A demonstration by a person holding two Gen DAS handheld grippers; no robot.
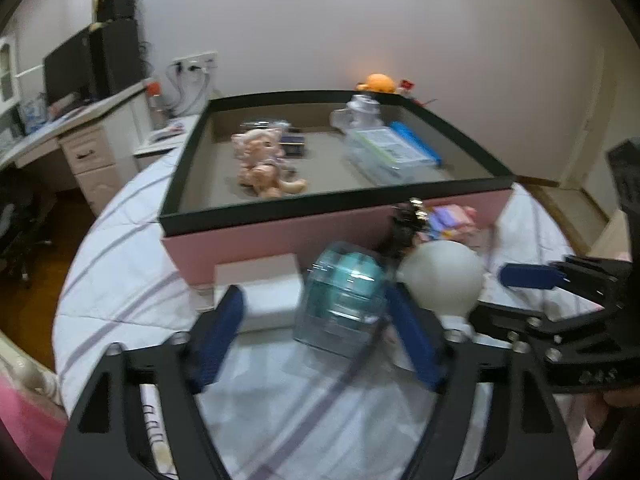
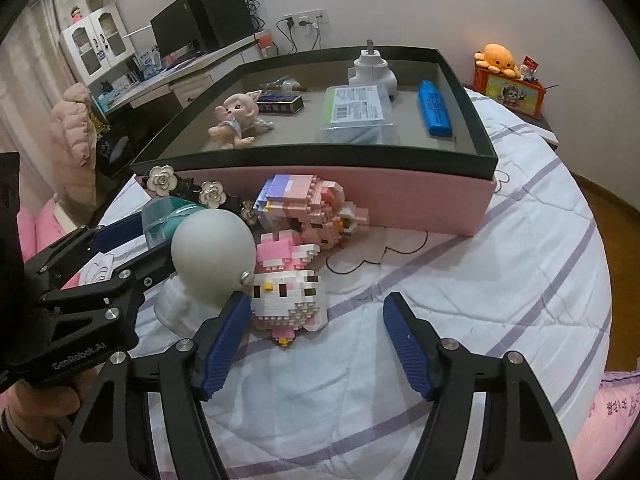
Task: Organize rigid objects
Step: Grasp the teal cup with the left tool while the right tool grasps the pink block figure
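Left hand-held gripper (image 1: pixel 316 332): jaws apart, straddling the clear teal plastic jar (image 1: pixel 343 294) at lower centre of the left wrist view, on the bed; not yet pinching.
Right hand-held gripper (image 2: pixel 316 340): open, its left pad beside the white-and-pink brick-built cat figure (image 2: pixel 288 300).
Advice: centre each object between the pads before closing, then lift into the pink, black-rimmed box (image 2: pixel 400 200).

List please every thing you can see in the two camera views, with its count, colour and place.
box: 1, pink with dark rim, on the bed
doll: 1, pale pink, inside box, left
dark flat case: 1, inside box, behind doll
clear packet: 1, green-white label, inside box, middle
blue marker: 1, inside box, right
white plug-like part: 1, inside box, back
brick figures: 2, pink and white, on bed before box
globe lamp: 1, grey-white, left of brick figures
teal clear container: 1, between the left jaws
flower clip: 1, black and white, by box
orange plush: 1, on a red box, far right
left gripper: open jaws
right gripper: open jaws, by white brick figure
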